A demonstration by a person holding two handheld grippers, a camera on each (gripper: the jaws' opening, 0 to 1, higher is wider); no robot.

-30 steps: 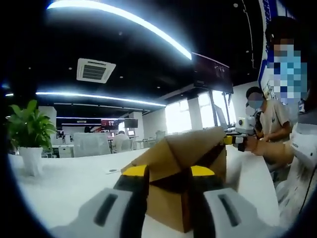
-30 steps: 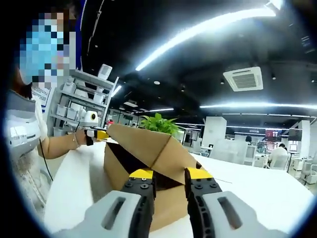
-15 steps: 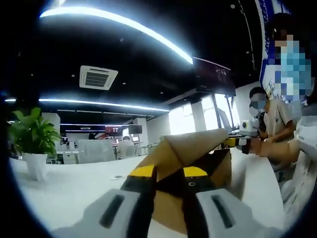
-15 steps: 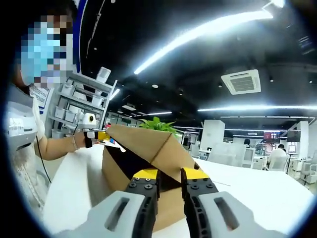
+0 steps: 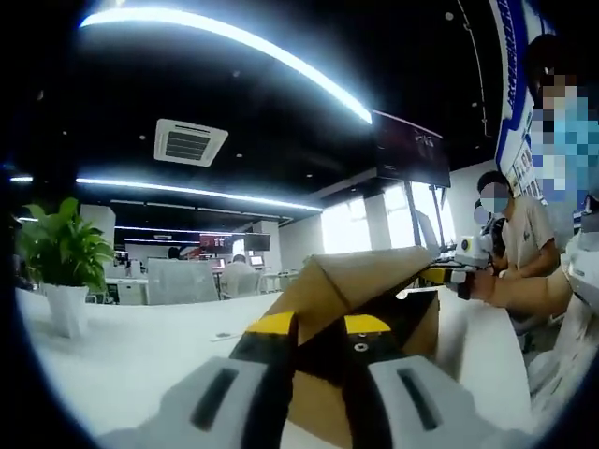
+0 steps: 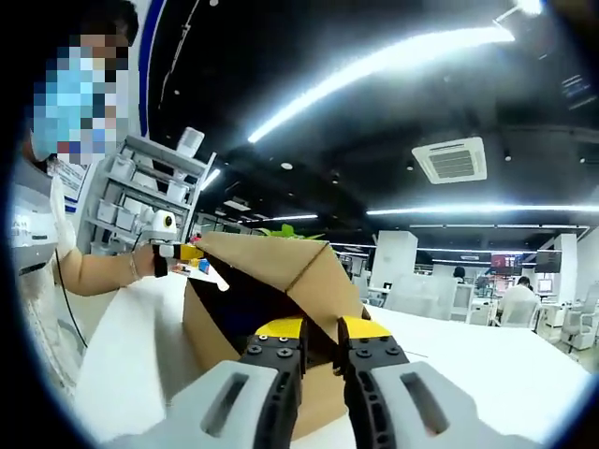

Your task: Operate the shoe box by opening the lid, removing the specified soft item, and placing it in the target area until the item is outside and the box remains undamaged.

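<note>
Lid-opening was under way: both tools, the left tool (image 5: pixel 319 325) and the right tool (image 6: pixel 321 329), pinched the shoe box (image 6: pixel 271 309) lid (image 6: pixel 267 267), half raised; next it probably needed folding fully back.

left tool (image 5: pixel 318 325): jaws nearly closed, narrow gap, yellow tips pointing forward, also seen far off at the end of a bare forearm (image 6: pixel 103 271) | right tool (image 6: pixel 321 330): jaws nearly closed, narrow gap, also seen far off, carried by a hand (image 5: pixel 479 285)
</note>
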